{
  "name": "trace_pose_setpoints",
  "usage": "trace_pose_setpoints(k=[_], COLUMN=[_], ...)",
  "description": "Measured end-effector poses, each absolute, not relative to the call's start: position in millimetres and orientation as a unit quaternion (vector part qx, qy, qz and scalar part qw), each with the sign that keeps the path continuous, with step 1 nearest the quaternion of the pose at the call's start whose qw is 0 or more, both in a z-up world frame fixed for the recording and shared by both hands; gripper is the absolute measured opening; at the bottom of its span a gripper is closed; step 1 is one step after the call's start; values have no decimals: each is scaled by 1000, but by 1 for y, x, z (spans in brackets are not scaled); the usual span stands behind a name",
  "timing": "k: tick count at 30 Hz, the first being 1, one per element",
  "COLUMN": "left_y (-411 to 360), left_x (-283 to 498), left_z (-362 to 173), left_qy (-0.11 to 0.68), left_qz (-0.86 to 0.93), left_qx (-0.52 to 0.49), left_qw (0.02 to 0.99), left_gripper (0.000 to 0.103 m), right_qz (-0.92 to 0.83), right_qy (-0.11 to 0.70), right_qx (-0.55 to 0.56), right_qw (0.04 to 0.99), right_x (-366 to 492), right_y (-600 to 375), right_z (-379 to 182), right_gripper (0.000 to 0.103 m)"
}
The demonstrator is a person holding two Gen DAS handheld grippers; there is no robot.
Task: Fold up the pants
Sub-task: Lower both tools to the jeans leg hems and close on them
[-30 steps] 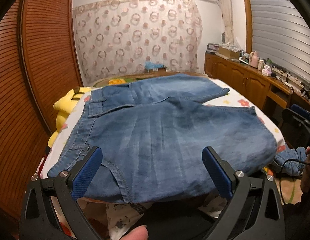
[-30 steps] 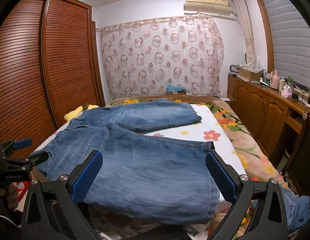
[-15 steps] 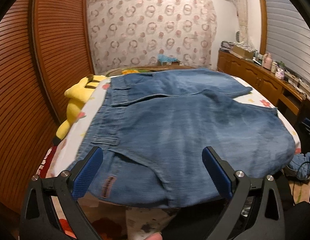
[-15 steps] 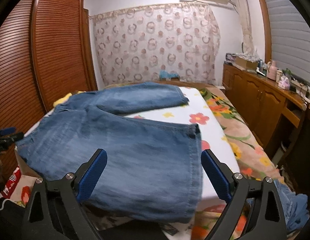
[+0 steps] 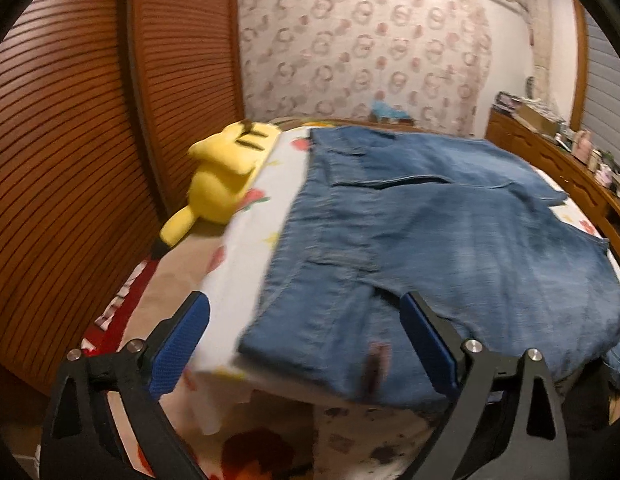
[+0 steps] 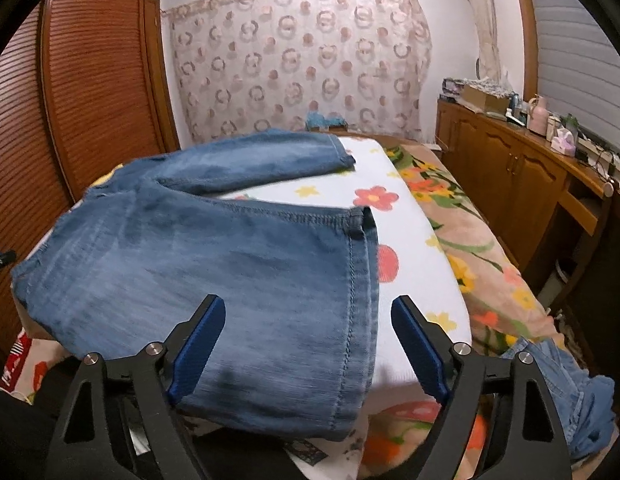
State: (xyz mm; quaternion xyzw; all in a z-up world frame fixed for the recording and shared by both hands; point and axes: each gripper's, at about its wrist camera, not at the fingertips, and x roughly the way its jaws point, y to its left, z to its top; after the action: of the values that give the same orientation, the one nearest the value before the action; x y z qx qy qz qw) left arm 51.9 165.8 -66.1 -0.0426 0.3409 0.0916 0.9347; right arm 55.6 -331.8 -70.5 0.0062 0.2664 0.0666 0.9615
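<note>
The left claw [image 5: 304,338] is held wide open, gripping nothing; the waistband corner of the blue denim pants [image 5: 430,240] is seen between its pads, just ahead, spread flat on the bed [image 5: 238,264]. A yellow plush toy [image 5: 226,176] lies far ahead to its left. The right claw [image 6: 308,342] is likewise spread open and empty, with the hem of the near leg of the pants [image 6: 250,272] lying between and just ahead of its fingers.

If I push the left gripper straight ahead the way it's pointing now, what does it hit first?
Most likely the waistband corner of the denim pants: it lies between the open fingers of the left gripper, at the near edge of the bed. Depth is unclear, so it could pass just over the fabric.
</note>
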Motion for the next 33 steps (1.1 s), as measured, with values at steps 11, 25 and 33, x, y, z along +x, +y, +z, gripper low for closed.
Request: trace_pose_setpoints(k=[11,25,33], left_y=[201,191,188], left_x=[59,57,58], left_z=[-98,-100,-98], left_qy=[374,379,381], left_qz=[104,83,85], left_qx=[-73,-63,-49], left_qw=[919,919,919], left_gripper=[63,35,23], right_qz=[71,80,85], right_qy=[288,308,311], right_qx=[4,11,17], right_qw=[955,948,947], right_x=[69,61,68], right_y=[-331,-349,-350], right_z=[-64,-59,-56], right_gripper=[77,66,38])
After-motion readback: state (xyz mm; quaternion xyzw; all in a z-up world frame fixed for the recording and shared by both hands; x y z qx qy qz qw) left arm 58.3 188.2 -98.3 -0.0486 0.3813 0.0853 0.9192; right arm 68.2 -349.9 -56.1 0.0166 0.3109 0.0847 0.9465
